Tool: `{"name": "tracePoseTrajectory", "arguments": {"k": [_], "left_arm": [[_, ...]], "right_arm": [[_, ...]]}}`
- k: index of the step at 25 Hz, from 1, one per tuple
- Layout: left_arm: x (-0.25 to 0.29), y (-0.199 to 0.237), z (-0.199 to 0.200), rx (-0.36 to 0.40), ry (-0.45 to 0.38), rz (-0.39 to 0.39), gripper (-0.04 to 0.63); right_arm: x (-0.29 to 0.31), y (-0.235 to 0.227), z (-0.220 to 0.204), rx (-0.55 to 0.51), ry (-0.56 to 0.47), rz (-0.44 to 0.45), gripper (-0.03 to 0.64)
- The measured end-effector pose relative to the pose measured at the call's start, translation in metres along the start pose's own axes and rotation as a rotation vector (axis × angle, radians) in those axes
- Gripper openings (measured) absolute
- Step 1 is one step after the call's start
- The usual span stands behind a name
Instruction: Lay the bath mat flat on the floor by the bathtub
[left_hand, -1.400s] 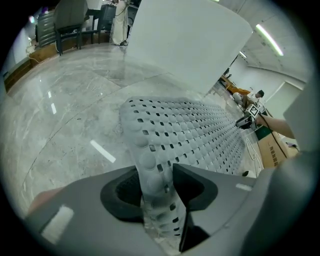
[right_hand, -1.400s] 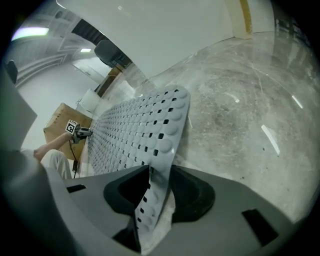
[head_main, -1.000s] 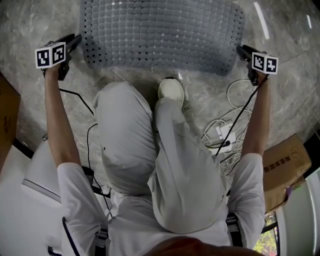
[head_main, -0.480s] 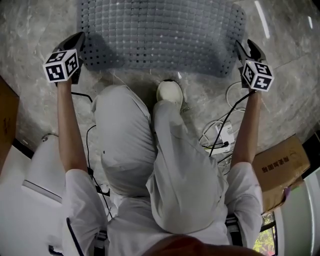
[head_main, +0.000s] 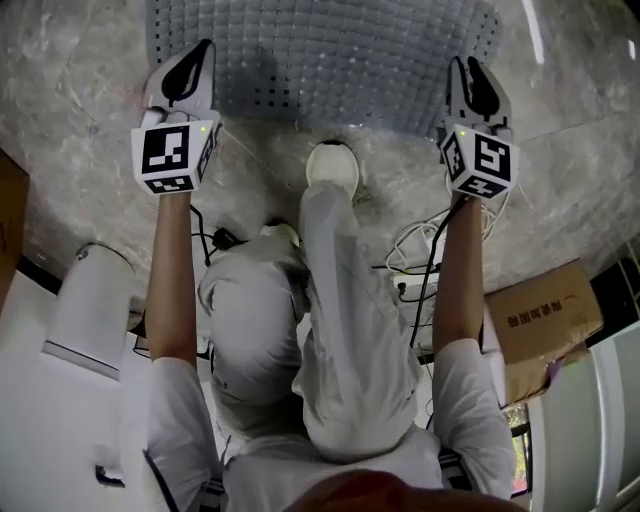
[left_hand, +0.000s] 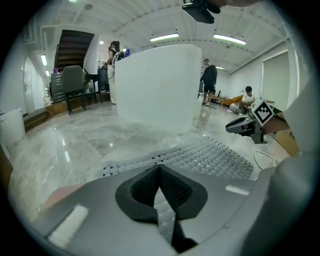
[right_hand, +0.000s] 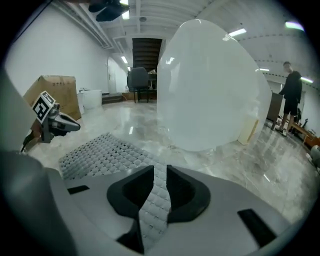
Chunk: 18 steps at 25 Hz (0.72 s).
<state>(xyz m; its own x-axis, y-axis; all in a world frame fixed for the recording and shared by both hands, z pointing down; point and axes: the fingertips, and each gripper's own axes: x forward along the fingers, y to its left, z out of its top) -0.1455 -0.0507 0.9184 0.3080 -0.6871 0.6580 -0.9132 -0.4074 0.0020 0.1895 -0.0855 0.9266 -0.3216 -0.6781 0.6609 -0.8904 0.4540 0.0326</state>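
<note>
Head view looks down on a grey rubbery bath mat (head_main: 330, 60), moulded in a grid of small raised squares with rows of holes near its edge. It lies on the glossy veined marble floor (head_main: 70, 80), beside the smooth, rounded white bathtub (right_hand: 210, 85). The left gripper (head_main: 195, 62) is pressed tight onto the mat's near left edge, with a strip of the grid caught between its pads. The right gripper (head_main: 467, 68) has just been closing and now pinches a band of mat at the near right edge. A second ago both grippers sat low outside the mat's corners; now they are higher and further in, over its near edge, and the person's knees are less bent.
</note>
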Motion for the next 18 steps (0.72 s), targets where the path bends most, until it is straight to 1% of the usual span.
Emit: {"name": "tracePoseTrajectory", "arguments": {"k": [2, 5, 10, 12, 15, 18], "left_arm": [[-0.014, -0.009, 0.019, 0.002, -0.016, 0.006, -0.003], [-0.050, -0.019, 0.058, -0.022, -0.048, 0.008, -0.003], [-0.124, -0.045, 0.124, -0.016, -0.032, -0.029, -0.003], [-0.158, -0.052, 0.158, -0.018, -0.038, -0.040, -0.003], [-0.212, -0.060, 0.219, -0.017, -0.070, -0.047, -0.003], [-0.277, -0.081, 0.281, -0.014, -0.085, -0.071, -0.003]], "right_arm": [[-0.014, 0.017, 0.018, -0.003, -0.002, 0.007, 0.074], [-0.057, 0.038, 0.056, -0.022, -0.004, 0.006, 0.063], [-0.146, 0.060, 0.136, -0.043, -0.002, 0.028, 0.054], [-0.179, 0.067, 0.167, -0.046, 0.004, 0.038, 0.050], [-0.228, 0.078, 0.218, -0.044, -0.004, 0.043, 0.043], [-0.292, 0.087, 0.270, -0.012, -0.007, 0.044, 0.034]]}}
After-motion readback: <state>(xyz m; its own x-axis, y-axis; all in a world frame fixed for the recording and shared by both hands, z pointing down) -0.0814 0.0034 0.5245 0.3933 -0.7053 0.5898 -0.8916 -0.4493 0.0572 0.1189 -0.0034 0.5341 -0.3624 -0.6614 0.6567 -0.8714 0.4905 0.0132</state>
